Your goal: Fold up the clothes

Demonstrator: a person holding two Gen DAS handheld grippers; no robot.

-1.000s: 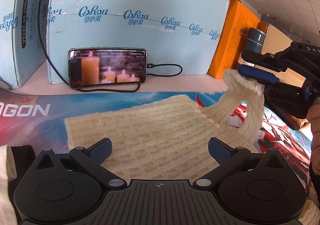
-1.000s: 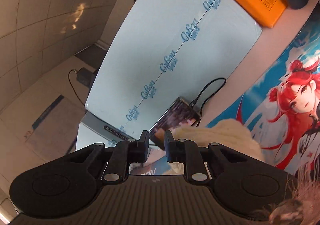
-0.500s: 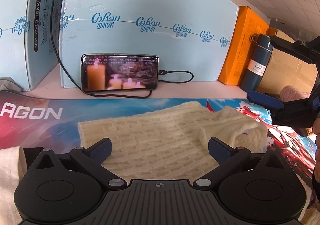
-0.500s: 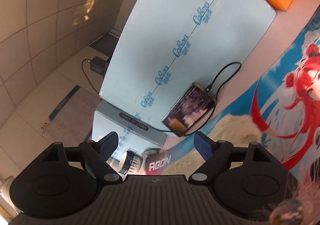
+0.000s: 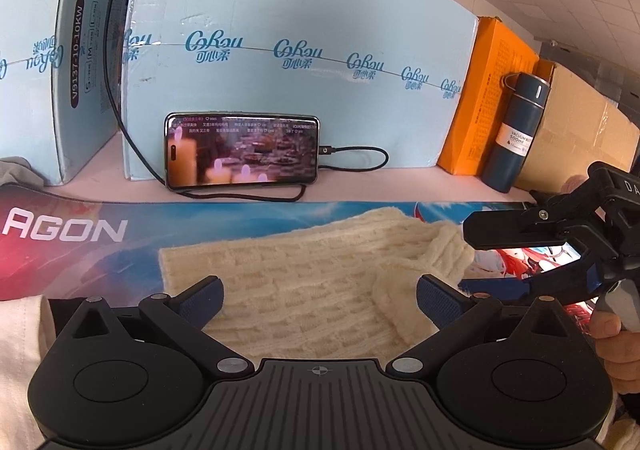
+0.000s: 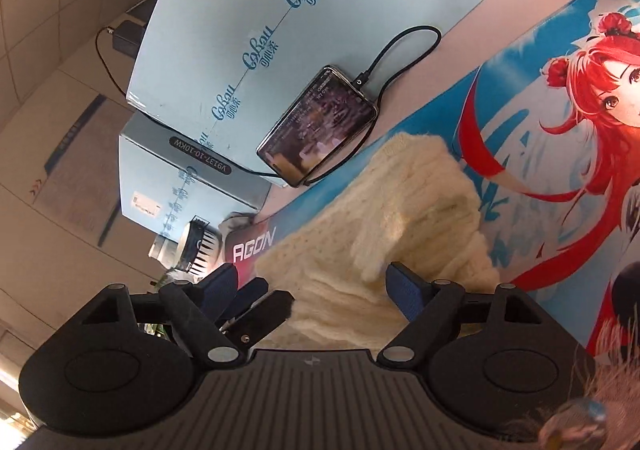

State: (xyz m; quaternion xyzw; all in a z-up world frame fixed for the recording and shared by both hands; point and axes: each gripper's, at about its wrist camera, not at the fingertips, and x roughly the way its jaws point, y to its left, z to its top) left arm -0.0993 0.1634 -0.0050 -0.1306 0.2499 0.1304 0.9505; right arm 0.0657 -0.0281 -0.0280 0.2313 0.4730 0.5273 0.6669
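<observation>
A cream cable-knit sweater point(image 5: 304, 282) lies on the printed desk mat point(image 5: 64, 234), with a sleeve folded over its right part point(image 5: 436, 254). My left gripper point(image 5: 319, 296) is open and empty, hovering low over the sweater's near edge. My right gripper point(image 5: 502, 258) is open at the sweater's right side, its jaws apart around nothing. In the right wrist view the right gripper point(image 6: 310, 286) is open just above the sweater point(image 6: 404, 209), with the folded sleeve in front of it. The left gripper's fingers point(image 6: 256, 310) show at its lower left.
A phone point(image 5: 242, 149) playing a video leans on pale blue boxes point(image 5: 300, 61) at the back, with a charging cable point(image 5: 356, 161). An orange box point(image 5: 492, 97) and a dark blue vacuum bottle point(image 5: 516, 129) stand at the back right. A cardboard box point(image 5: 580, 137) is behind them.
My right gripper opened and let the lifted sleeve go. The sleeve now lies folded on the sweater. The right gripper then dropped lower beside it. My left gripper stayed open.
</observation>
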